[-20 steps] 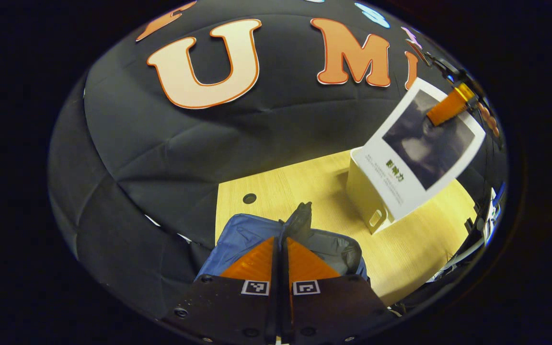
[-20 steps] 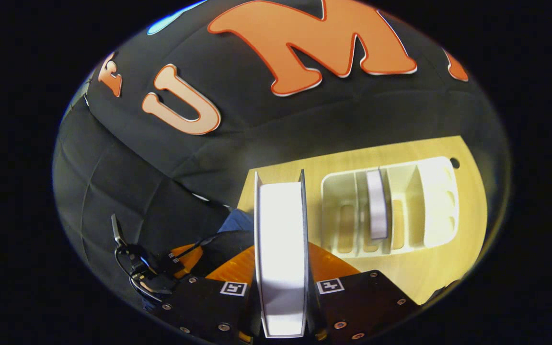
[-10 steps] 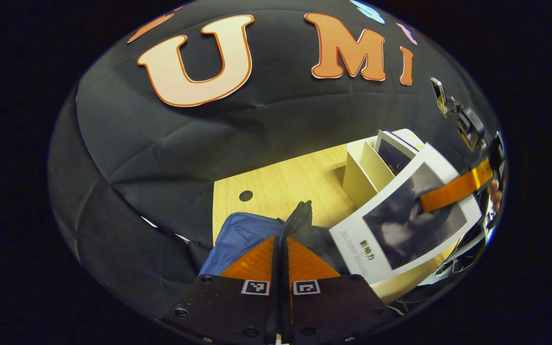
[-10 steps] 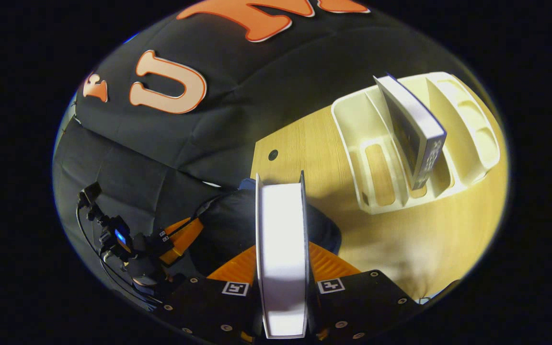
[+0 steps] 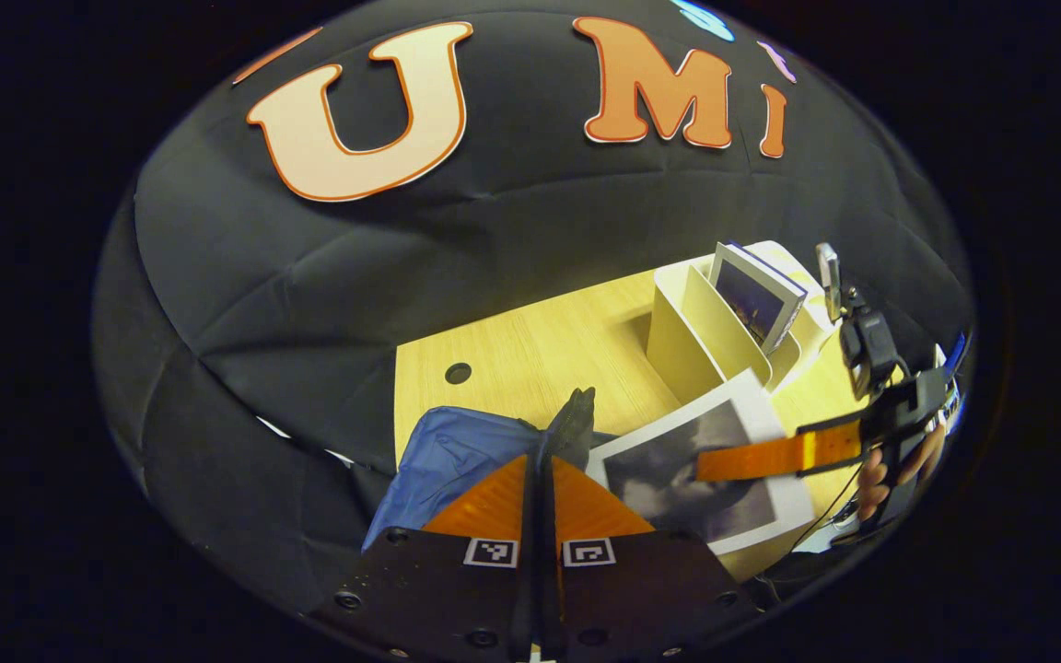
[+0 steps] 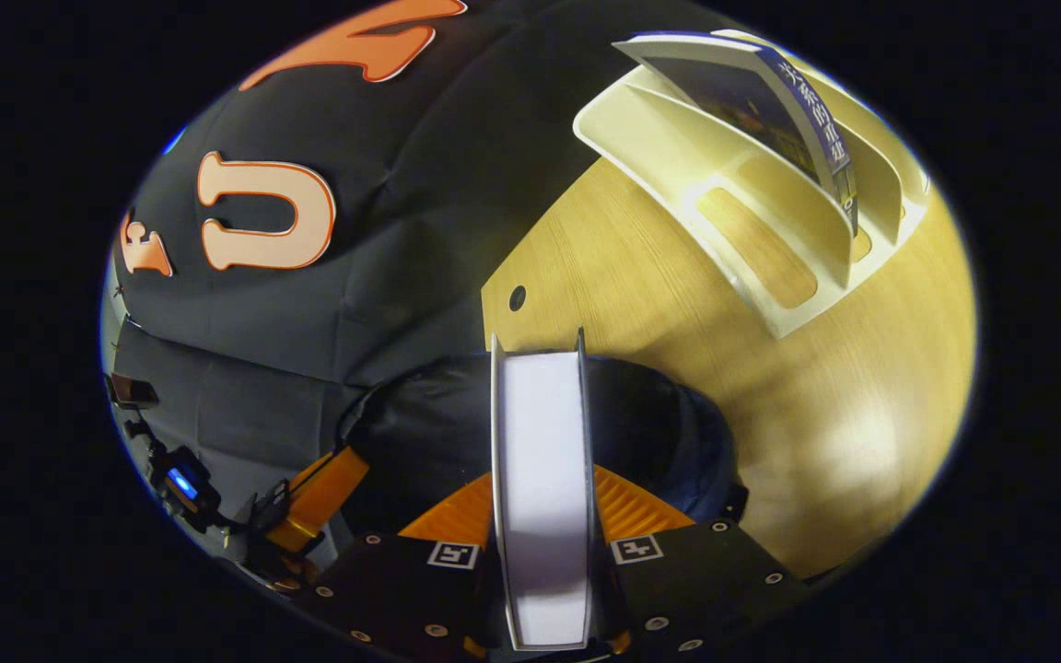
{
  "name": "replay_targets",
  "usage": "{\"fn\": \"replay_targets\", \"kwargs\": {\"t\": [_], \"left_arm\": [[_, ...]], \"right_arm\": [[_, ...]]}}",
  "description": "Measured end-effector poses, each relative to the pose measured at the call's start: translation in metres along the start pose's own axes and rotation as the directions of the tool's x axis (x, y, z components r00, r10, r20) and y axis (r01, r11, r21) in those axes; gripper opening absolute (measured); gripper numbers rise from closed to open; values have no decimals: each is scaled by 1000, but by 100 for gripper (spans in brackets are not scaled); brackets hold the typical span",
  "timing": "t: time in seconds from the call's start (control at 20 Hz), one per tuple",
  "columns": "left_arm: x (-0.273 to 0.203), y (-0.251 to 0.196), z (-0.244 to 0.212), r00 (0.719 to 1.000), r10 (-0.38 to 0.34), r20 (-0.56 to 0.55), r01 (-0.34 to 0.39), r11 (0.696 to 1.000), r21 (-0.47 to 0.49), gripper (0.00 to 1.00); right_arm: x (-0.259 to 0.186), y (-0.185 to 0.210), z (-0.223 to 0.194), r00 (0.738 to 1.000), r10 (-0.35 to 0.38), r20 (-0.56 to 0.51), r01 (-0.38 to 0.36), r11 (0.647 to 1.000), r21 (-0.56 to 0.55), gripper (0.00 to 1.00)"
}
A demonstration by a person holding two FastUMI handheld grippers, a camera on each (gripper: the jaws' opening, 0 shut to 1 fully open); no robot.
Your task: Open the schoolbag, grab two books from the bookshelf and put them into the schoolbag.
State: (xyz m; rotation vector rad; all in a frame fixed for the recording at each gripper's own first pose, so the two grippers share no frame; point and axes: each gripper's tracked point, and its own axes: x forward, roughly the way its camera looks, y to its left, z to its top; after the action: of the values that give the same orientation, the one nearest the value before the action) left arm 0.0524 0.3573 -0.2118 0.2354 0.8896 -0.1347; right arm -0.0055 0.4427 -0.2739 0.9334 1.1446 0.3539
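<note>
**Book held over the open schoolbag**

The book sits clamped between the two orange fingers of the right gripper, page edges facing the camera, a cover pressed by a finger on each side. In the left gripper view the same book shows its grey-and-white cover, lying nearly flat, with one orange finger of the right gripper across it and a hand gripping the tool at the far right edge.

The book hangs directly above the schoolbag, whose dark mouth gapes open under it in the right gripper view. In the left gripper view the schoolbag is blue, near the table's left end, with a dark flap of its zipped edge standing upright.

The left gripper has its fingers pressed together on that flap, holding the opening up; only a thin dark seam shows between them. In the right gripper view one of its orange fingers appears at the schoolbag's left rim.

Farther right on the light wooden table stands the cream bookshelf, a slotted rack. A second book leans tilted in one of its slots, well apart from the schoolbag.
</note>
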Motion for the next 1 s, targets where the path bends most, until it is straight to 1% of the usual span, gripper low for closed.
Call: {"fn": "replay_targets", "kwargs": {"t": [0.15,0.3,0.45,0.55,0.75,0.8,0.9,0.95,1.0], "left_arm": [[0,-5,4,1000,0,-7,0,1000,15,4],[-2,-7,2,1000,3,-12,-2,999,37,4],[-9,-15,2,1000,-3,-20,4,999,49,4],[-12,-22,1,999,-25,-20,26,999,38,4],[-15,-40,2,998,-58,-16,58,996,63,4],[-15,-44,1,998,-62,-21,63,996,61,4],[-16,-48,-1,997,-68,-21,69,996,59,4],[-19,-46,-1,998,-60,-18,61,996,66,3],[-13,-38,-6,999,-32,-19,33,997,70,3]], "right_arm": [[31,5,-19,1000,7,-8,-7,1000,20,37],[53,8,-39,1000,-2,-28,2,1000,3,37],[77,10,-42,1000,2,-9,-1,999,32,37],[91,15,-46,1000,18,-10,-17,999,42,37],[111,21,-52,999,41,-2,-41,998,40,37],[115,21,-54,999,38,-2,-38,999,34,48],[127,24,-56,999,52,-1,-52,998,25,27],[132,23,-63,998,55,-30,-54,998,33,37],[134,21,-70,997,43,-68,-39,998,51,40]]}}
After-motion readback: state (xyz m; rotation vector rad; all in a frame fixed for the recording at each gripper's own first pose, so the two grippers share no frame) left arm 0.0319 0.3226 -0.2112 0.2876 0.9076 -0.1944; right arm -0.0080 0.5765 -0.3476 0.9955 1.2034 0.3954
